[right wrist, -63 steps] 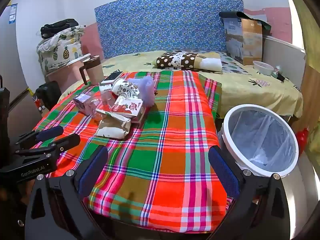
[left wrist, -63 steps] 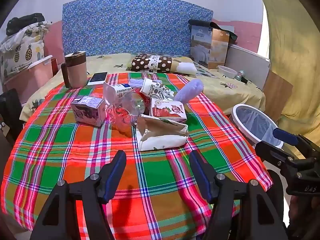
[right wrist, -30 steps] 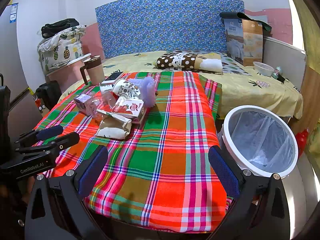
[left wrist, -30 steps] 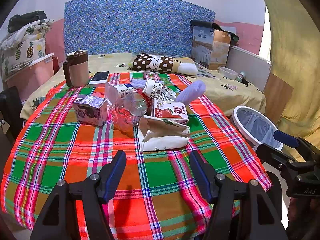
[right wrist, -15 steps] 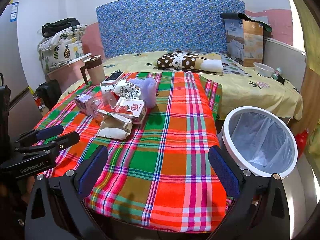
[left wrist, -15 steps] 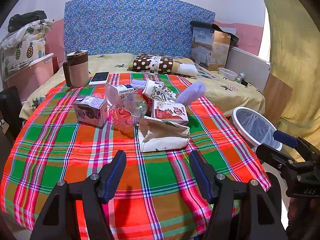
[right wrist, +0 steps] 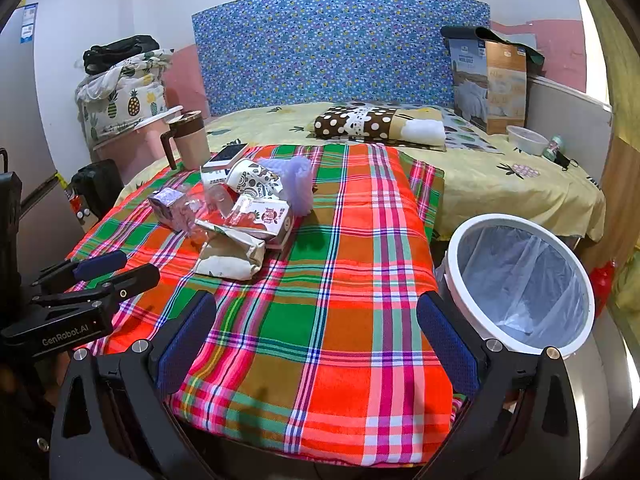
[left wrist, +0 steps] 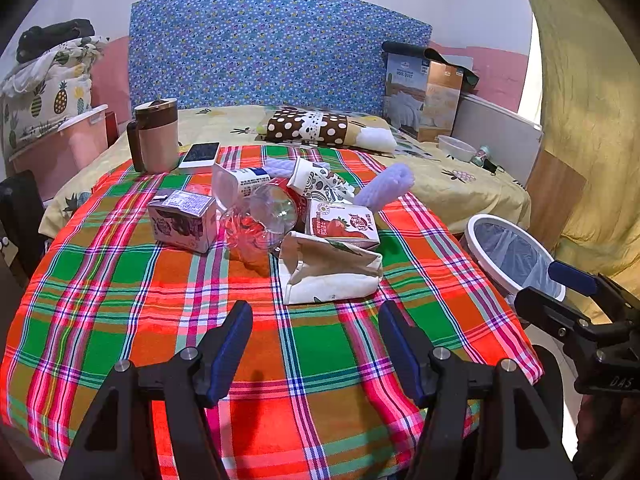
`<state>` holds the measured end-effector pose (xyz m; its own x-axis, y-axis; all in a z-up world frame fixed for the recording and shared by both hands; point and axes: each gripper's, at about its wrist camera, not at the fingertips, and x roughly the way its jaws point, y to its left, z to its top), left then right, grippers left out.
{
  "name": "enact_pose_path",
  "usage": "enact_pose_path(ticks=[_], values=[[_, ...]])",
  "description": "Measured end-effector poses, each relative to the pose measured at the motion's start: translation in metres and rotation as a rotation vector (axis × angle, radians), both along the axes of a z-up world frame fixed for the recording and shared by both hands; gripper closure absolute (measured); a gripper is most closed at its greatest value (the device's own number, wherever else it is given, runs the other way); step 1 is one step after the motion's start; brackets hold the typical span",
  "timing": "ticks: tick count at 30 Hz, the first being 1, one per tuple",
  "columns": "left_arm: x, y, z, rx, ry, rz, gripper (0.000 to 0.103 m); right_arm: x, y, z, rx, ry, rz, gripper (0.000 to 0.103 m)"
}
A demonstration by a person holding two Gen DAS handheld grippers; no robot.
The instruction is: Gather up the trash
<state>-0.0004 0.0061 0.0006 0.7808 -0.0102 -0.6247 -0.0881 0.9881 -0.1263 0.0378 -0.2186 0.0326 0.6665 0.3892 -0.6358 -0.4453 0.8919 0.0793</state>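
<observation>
Left wrist view is barely changing against the earlier frames: the left tongs [left wrist: 316,320] are still hovering low over the near edge of the plaid-covered bench [left wrist: 120,280], blue pads apart, nothing between them. Going left to right, the trash pile is sitting untouched: purple carton [left wrist: 182,220], clear plastic bottle [left wrist: 268,216], crumpled paper bag [left wrist: 328,272] nearest the tongs, strawberry milk carton [left wrist: 344,226] touching the bag's far side, patterned paper cup [left wrist: 316,182] and lilac foam piece [left wrist: 384,188] behind. Only a slight camera drift is showing, so collection is not starting yet; the paper bag looks like the likely first grab. Further right, the white-rimmed bin [right wrist: 516,280] with its clear liner is standing beside the bench, looking empty. The right tongs [right wrist: 316,336] are also holding wide apart, empty, hanging over the bench's near right corner next to the bin.
</observation>
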Motion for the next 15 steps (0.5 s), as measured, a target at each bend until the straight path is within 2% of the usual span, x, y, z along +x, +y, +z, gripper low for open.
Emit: enact_pose_path(ticks=[15], values=[[0.0021, 0.0026, -0.002, 0.0, 0.008, 0.003, 0.038, 0.0008, 0.0022, 0.0002, -0.004, -0.003, 0.005, 0.002]])
